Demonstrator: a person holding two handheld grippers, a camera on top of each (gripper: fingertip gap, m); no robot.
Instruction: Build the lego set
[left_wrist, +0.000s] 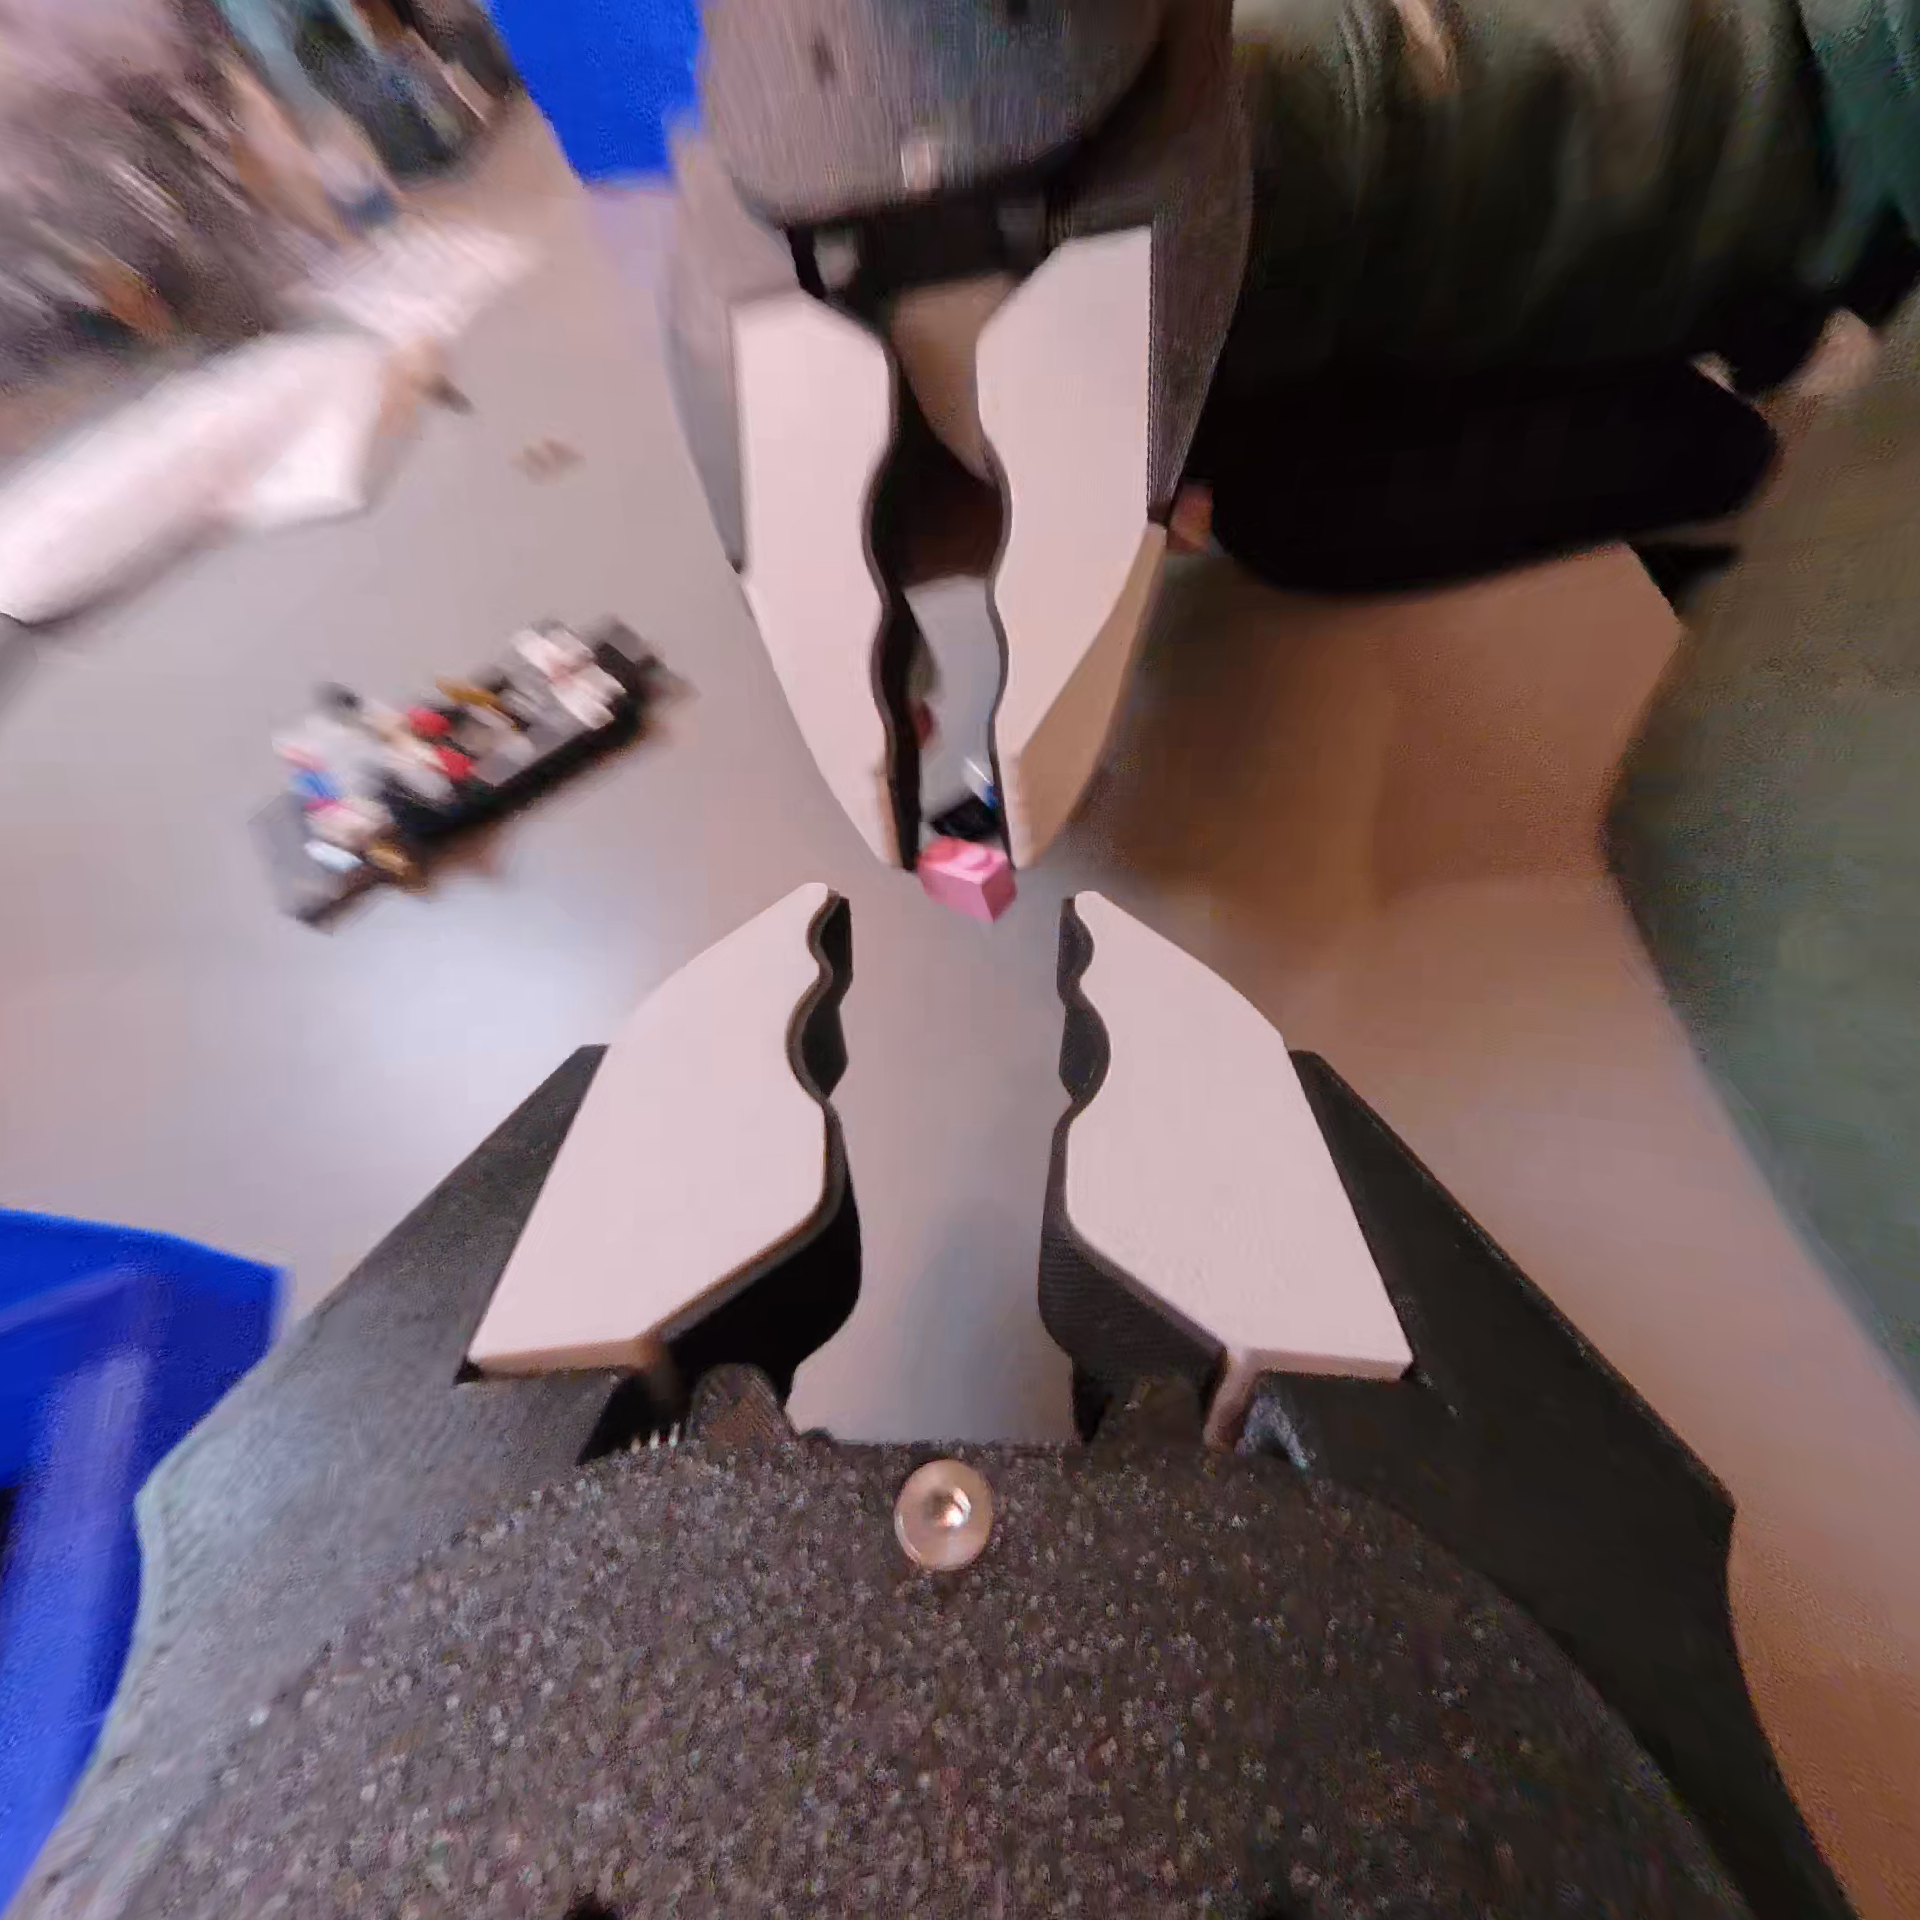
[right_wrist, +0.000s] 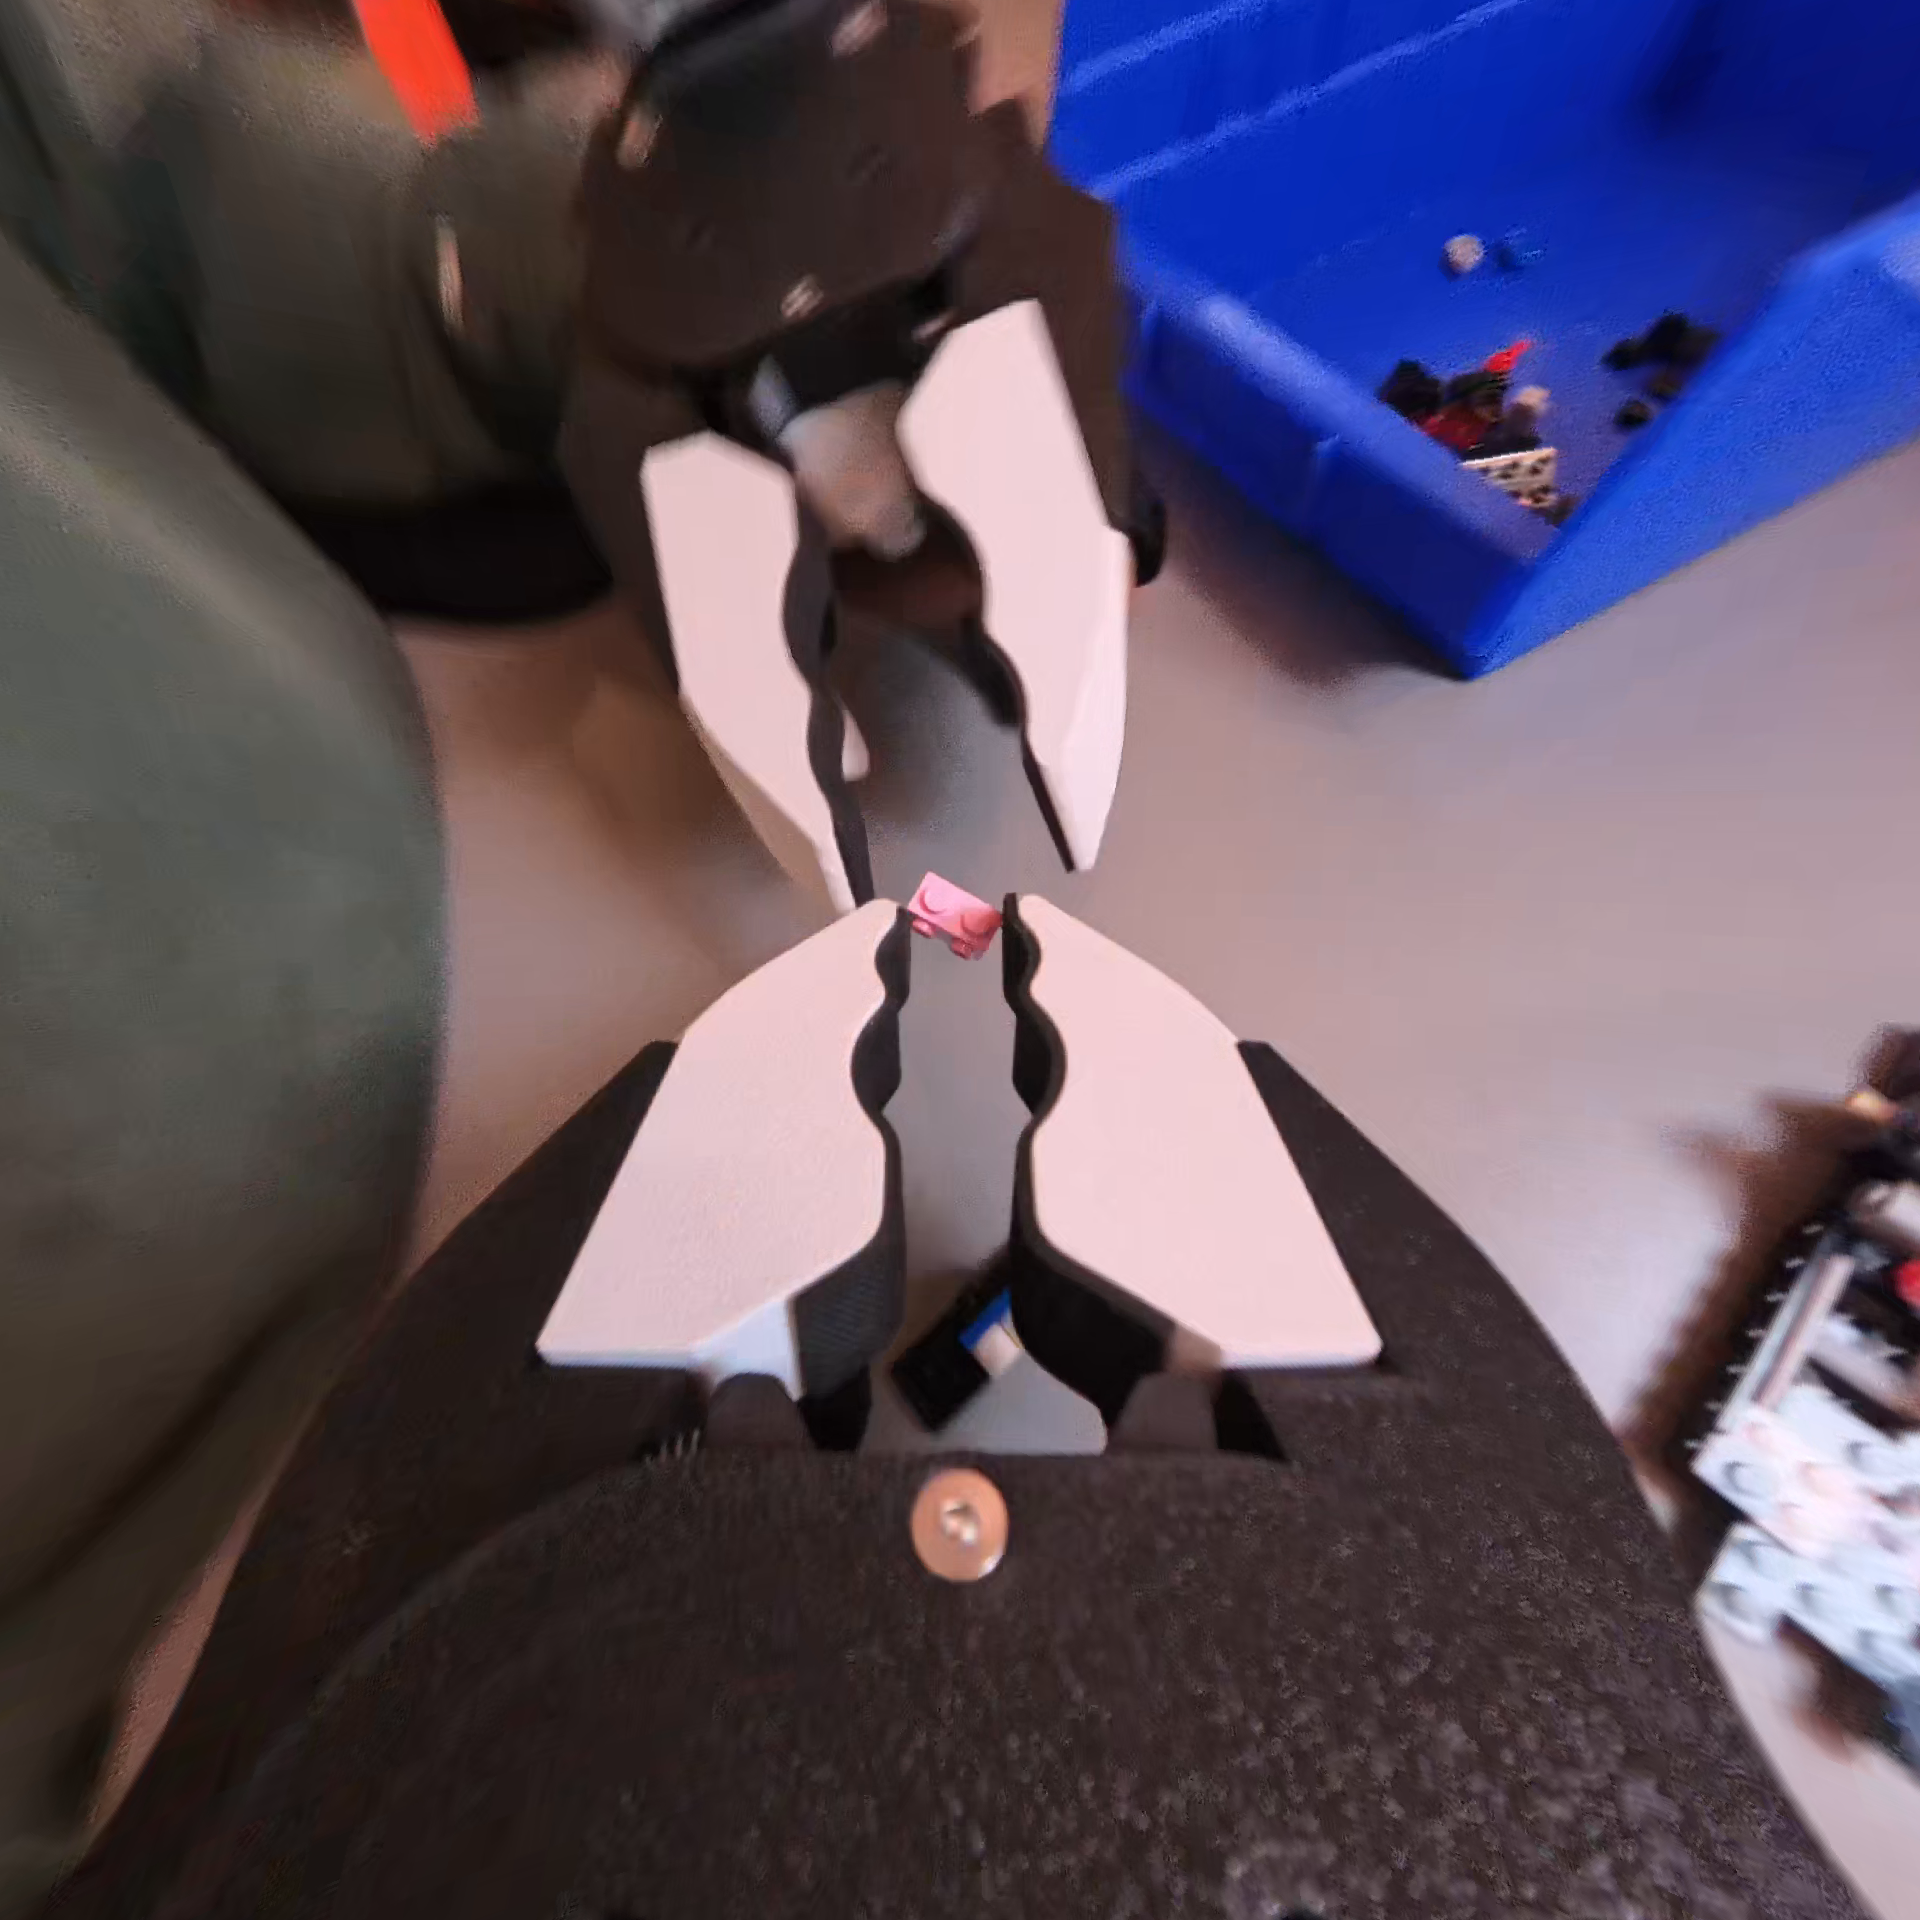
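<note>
The right tool (right_wrist: 954, 914) is clenched on a small pink studded brick (right_wrist: 954, 921), pinched at the very tips of its two pale fingers (right_wrist: 790, 1122), with the brick tilted and lifted clear of the grey worktop (right_wrist: 1403, 883). Facing it tip to tip, the left tool (left_wrist: 951, 904) stands released, its fingers spread with a clear gap between them; the pink brick (left_wrist: 966, 878) sits just ahead of that gap, touching neither left fingertip as far as can be seen. From the right tool, a blue bin (right_wrist: 1351, 499) lies ahead and to the right, with a scatter of dark and red small pieces (right_wrist: 1475, 405) inside. A brick-built model (right_wrist: 1829, 1455) of white, black and red parts rests on the worktop to the right tool's right; from the left tool the same model (left_wrist: 457, 758) shows ahead to the left. A person's dark green sleeve (right_wrist: 208, 831) fills the space left of the right tool. Both views are blurred at the edges.
</note>
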